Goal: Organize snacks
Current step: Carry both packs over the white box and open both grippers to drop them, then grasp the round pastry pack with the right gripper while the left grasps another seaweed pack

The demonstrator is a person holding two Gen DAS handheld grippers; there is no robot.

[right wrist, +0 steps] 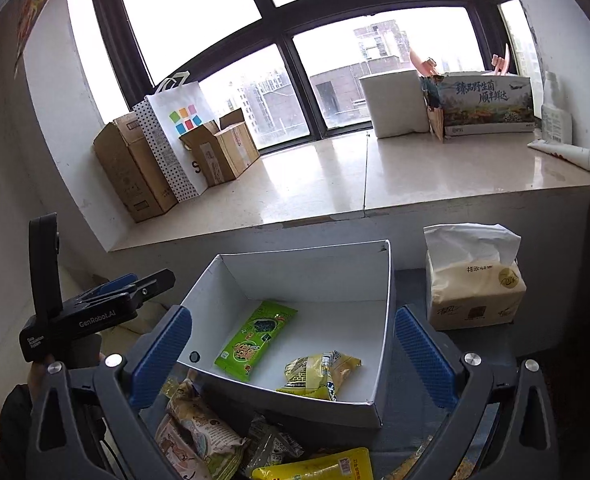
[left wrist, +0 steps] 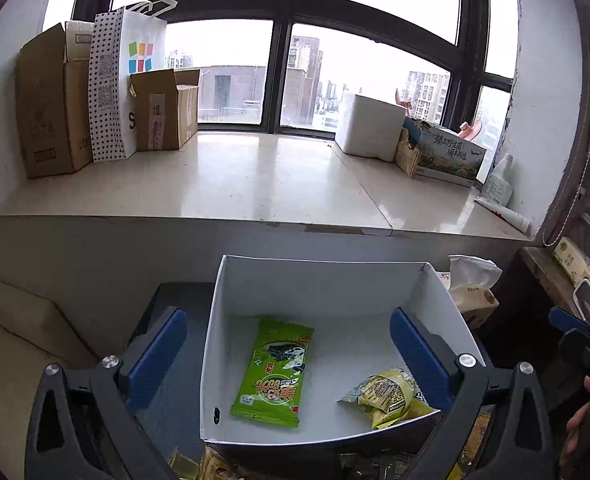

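A white open box [left wrist: 315,288] stands on a dark surface below the window sill. Inside it lie a green snack packet [left wrist: 273,376] and a yellow packet [left wrist: 391,396]. My left gripper [left wrist: 287,340] hangs open over the box's near side, with nothing between its blue pads [left wrist: 157,356]. In the right wrist view the same box [right wrist: 315,276] holds the green packet [right wrist: 255,340] and the yellow packet [right wrist: 321,374]. My right gripper [right wrist: 293,344] is open and empty above the box's near wall. Several loose snack packets [right wrist: 199,436] lie just in front of the box.
A tissue pack [right wrist: 471,280] stands right of the box. The pale window sill [right wrist: 315,188] carries cardboard boxes [right wrist: 135,172], a dotted paper bag [right wrist: 175,140], a white foam box [right wrist: 395,104], a printed carton [right wrist: 487,100] and a bottle [right wrist: 555,112]. A cream cushion [left wrist: 15,340] lies left.
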